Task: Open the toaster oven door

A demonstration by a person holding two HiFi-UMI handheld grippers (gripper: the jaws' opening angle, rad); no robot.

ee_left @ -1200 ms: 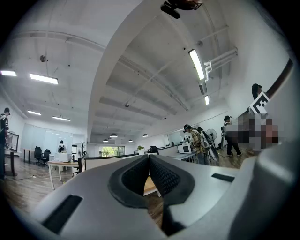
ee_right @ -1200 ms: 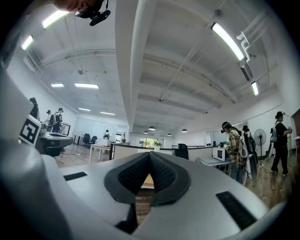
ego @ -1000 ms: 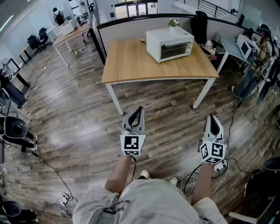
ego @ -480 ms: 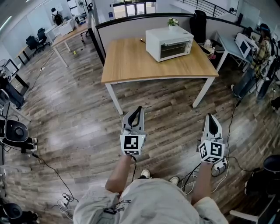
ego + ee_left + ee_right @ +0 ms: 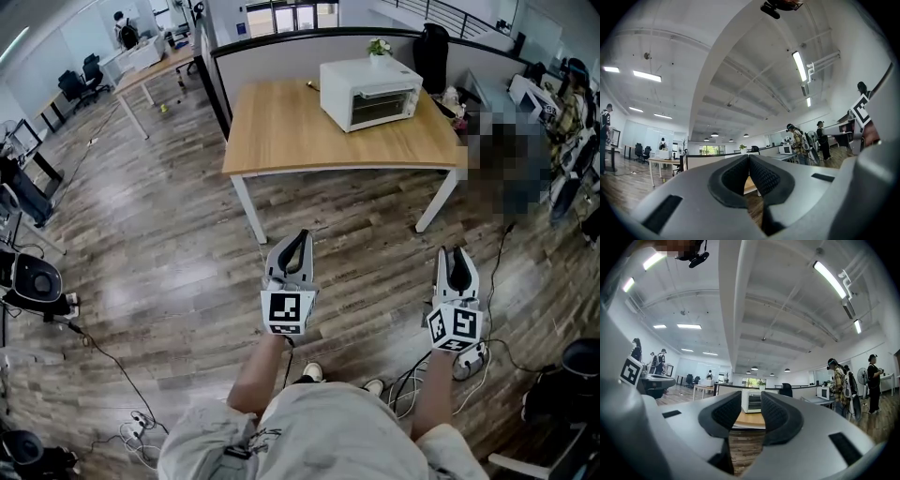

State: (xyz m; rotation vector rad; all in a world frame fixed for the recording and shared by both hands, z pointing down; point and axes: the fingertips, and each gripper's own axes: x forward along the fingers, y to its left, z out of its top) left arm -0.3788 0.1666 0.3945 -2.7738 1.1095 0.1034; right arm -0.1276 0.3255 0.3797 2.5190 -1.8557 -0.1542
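Observation:
The white toaster oven (image 5: 368, 91) stands with its glass door closed at the far right of a wooden table (image 5: 300, 136), well ahead of both grippers. I see it again between the right jaws, far off, as the toaster oven (image 5: 751, 401) on the table (image 5: 749, 419). My left gripper (image 5: 297, 242) hangs over the wooden floor in front of the table; its pads touch, so it is shut and empty (image 5: 748, 157). My right gripper (image 5: 457, 255) is level with it, to the right. Its jaws (image 5: 751, 395) are opening, with nothing between them.
A grey partition (image 5: 281, 52) with a small plant (image 5: 379, 45) backs the table, and a black chair (image 5: 433, 52) stands behind it. More desks are at left (image 5: 150, 70) and right (image 5: 525, 94), with people there. Cables (image 5: 412, 384) lie on the floor by the person's feet.
The right gripper's jaws have parted from shut to a narrow gap. Both grippers hold about the same place over the floor; the view has shifted slightly.

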